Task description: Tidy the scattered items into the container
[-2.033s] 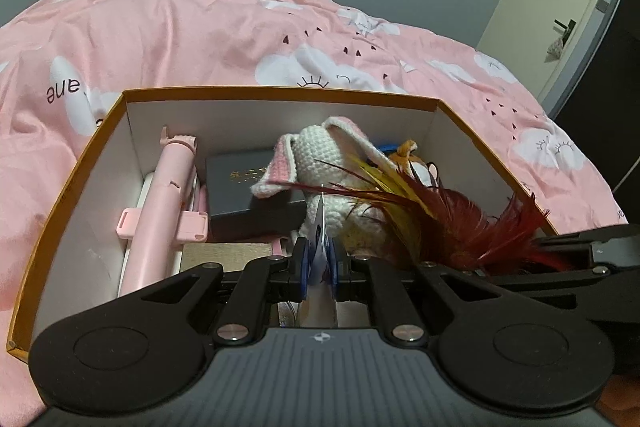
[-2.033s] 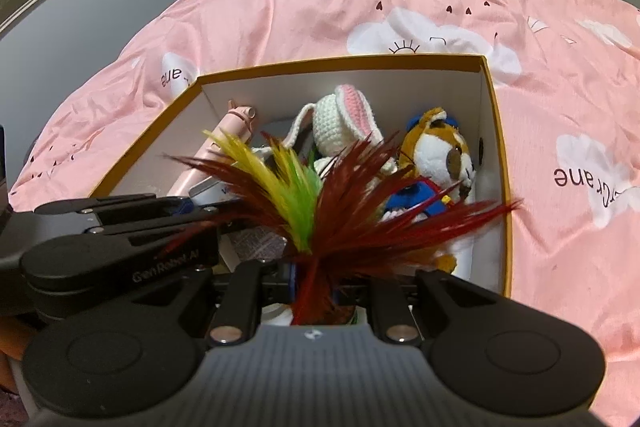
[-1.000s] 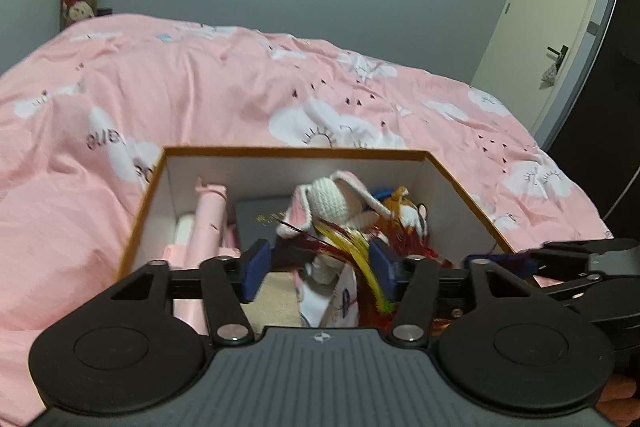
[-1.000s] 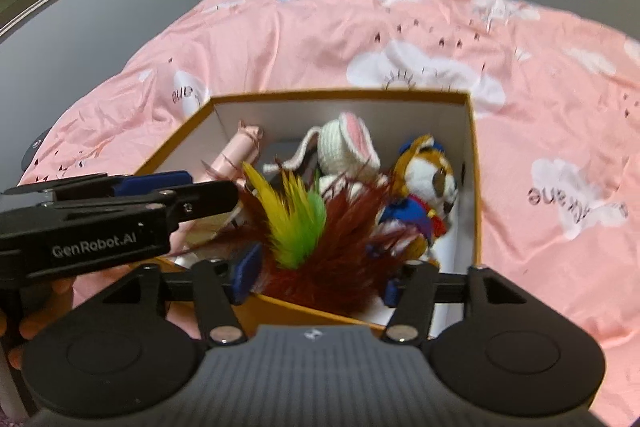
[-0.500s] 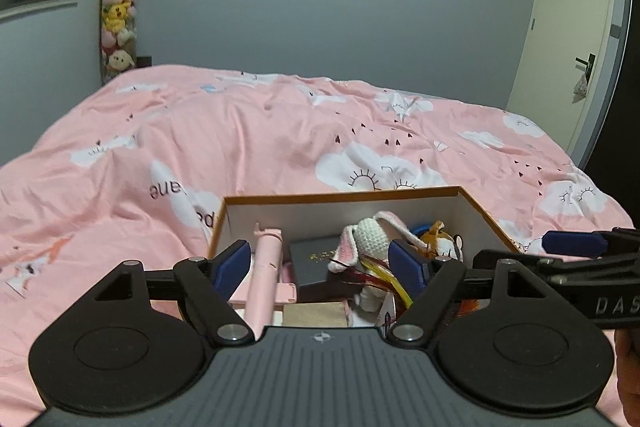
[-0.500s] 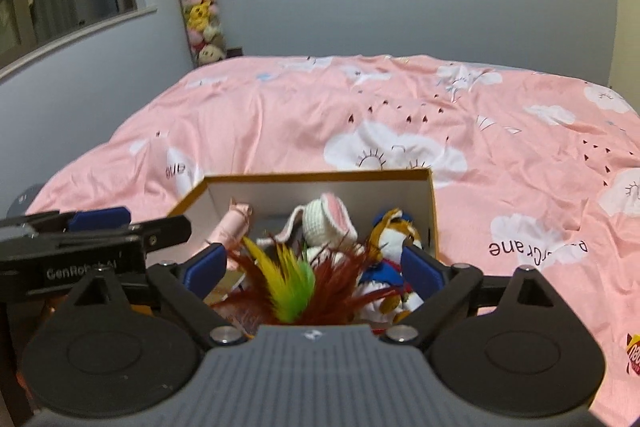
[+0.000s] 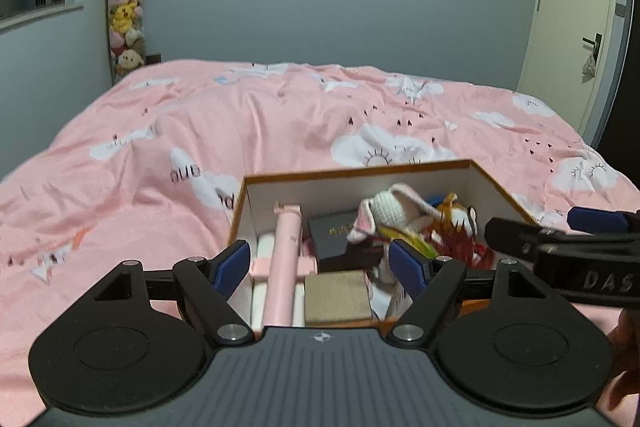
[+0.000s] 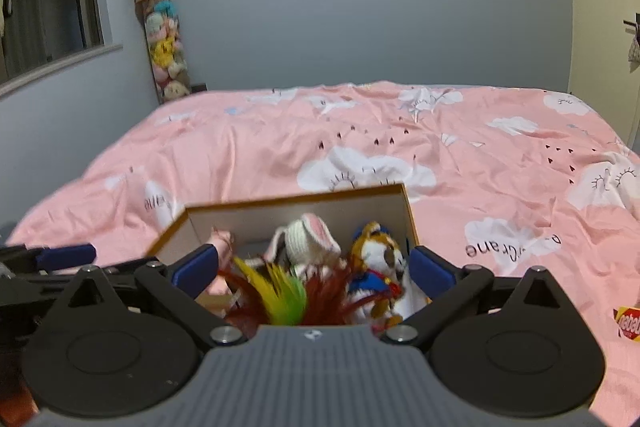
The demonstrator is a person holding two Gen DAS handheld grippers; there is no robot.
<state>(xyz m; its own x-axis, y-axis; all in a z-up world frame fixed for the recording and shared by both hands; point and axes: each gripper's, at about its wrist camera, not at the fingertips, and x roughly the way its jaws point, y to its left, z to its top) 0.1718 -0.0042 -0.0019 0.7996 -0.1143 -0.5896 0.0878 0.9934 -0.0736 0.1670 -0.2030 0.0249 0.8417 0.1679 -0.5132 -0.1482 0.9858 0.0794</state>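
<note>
Now both the left hand-held gripper (image 7: pixel 320 263) and the right hand-held gripper (image 8: pixel 314 269) stand wide apart and empty, the right one having just been opening, while ahead of them the box (image 7: pixel 360 173) on the bed (image 7: pixel 200 131) holds the feather toy (image 8: pixel 288 293), probably resting against the knitted rabbit (image 8: pixel 308 241).

Left claw (image 7: pixel 320 263) jaws spread wide, nothing between pads, pitched downward before the box (image 7: pixel 496 189). Right claw (image 8: pixel 314 273) likewise, jaws just opened further, empty, alongside on the right.
</note>
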